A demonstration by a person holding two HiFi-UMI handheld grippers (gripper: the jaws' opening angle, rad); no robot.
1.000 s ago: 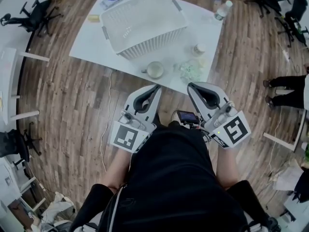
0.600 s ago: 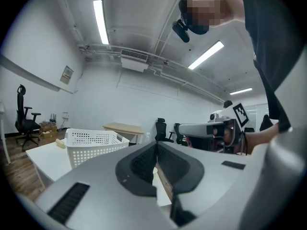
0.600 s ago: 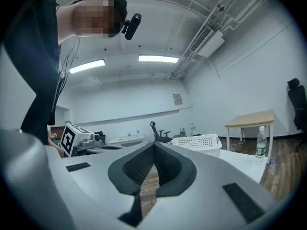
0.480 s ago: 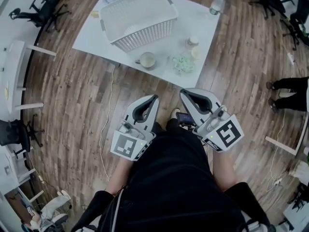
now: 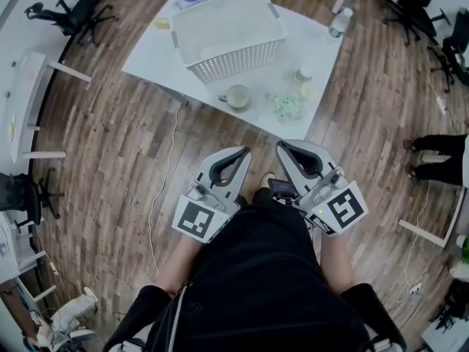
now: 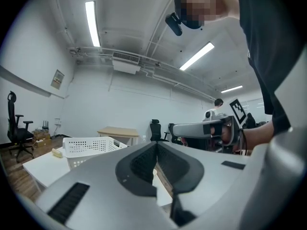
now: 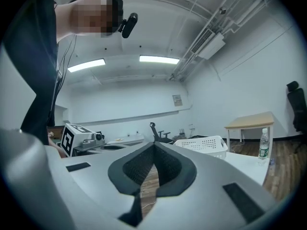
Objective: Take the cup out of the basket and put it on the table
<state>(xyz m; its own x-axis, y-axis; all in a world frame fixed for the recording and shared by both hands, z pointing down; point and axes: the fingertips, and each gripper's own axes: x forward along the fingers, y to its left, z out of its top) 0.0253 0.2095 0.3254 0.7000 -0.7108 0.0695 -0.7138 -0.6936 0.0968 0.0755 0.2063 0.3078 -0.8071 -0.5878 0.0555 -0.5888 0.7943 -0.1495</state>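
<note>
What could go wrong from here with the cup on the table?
The cup stands near the table's front edge, just outside the basket; a bump there could knock it off. A cable trails over the floor beside the table, a likely trip hazard for anyone stepping in.

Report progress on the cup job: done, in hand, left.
Done: the cup stands on the table, outside the basket.
In hand: nothing. The left gripper and right gripper are shut, empty and short of the table.
Left: nothing visible.
</note>
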